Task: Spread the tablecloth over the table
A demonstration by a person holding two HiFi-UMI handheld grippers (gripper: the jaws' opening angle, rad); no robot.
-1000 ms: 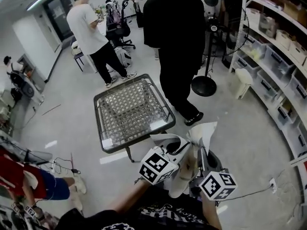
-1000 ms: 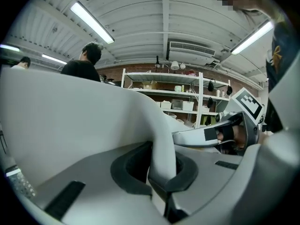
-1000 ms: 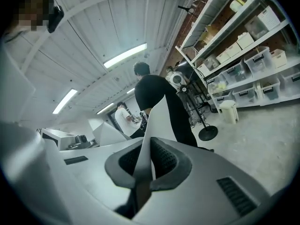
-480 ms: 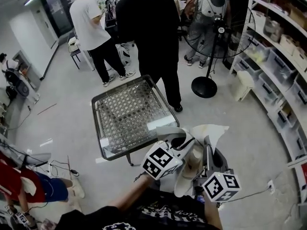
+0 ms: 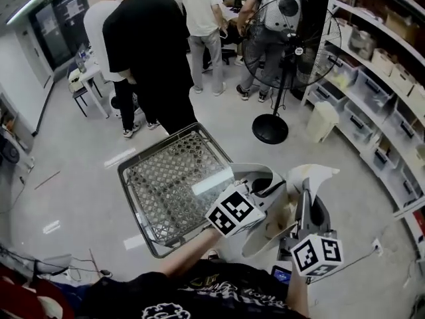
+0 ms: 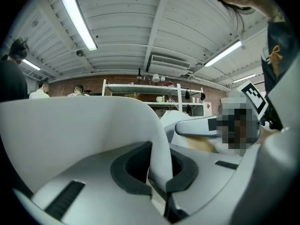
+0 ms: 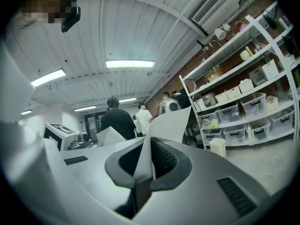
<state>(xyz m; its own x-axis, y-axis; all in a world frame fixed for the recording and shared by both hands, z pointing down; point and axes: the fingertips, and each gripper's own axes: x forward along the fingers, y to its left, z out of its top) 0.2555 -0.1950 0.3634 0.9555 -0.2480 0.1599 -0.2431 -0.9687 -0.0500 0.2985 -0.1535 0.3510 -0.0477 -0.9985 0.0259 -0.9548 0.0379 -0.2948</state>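
Tablecloth (image 5: 319, 175) held up near table (image 5: 130, 178), L gripper (image 6: 157, 171) clamped on it — R gripper (image 7: 143, 173) too

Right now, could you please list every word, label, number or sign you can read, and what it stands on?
No text can be read in any view.
Left marker cube: black-and-white squares only, no letters.
Right marker cube: the same.
Black shirt: white print, too blurred to read.
Storage bins: labels, if any, too small to read.

Person is wearing a black shirt (image 5: 199, 296) with white print. Left tongs (image 6: 158, 175) and right tongs (image 7: 143, 170) are showing grey shells, each bearing a black-and-white marker cube (image 5: 234, 209).
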